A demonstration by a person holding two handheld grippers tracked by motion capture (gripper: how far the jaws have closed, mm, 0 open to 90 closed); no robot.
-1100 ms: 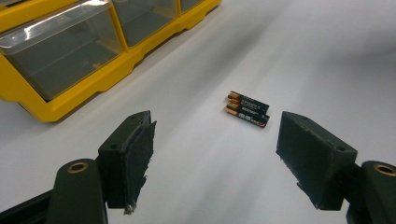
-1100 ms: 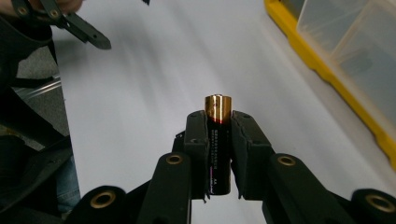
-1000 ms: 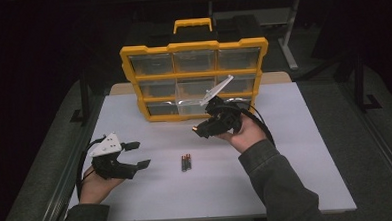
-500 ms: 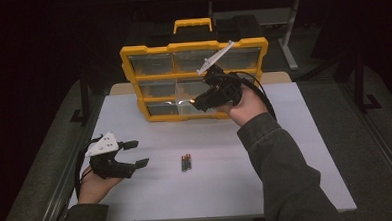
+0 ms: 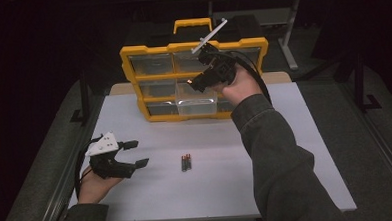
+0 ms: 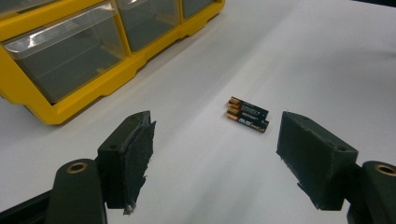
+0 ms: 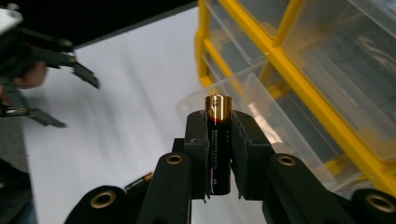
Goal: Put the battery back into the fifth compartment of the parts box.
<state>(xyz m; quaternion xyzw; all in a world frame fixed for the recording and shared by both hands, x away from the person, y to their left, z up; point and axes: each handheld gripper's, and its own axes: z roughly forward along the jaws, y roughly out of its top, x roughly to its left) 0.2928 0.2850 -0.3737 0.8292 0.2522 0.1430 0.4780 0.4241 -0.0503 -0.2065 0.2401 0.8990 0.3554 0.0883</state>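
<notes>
The right gripper point(image 5: 195, 84) has risen since a second ago: then it hung low before the bottom row of the yellow plastic organiser box with clear drawers point(image 5: 131, 55); now it is lifted in front of the middle and top rows, above the pulled-out clear drawer point(image 5: 196, 104) in the bottom row. Its jaws are pressed onto a black cylindrical battery with a copper-coloured end point(image 7: 218, 140), gripped by its sides, the copper end sticking out past the fingertips. In the right gripper view the open drawer lies just behind and below the battery.

The left gripper point(image 5: 134, 153) has stayed where it was, resting low over the white table point(image 5: 286, 151) near its left edge, jaws spread wide with nothing between them. Two more black batteries with copper ends point(image 6: 248, 114) lie touching, side by side, on the table between the two hands, in the same place as before, well short of the box.
</notes>
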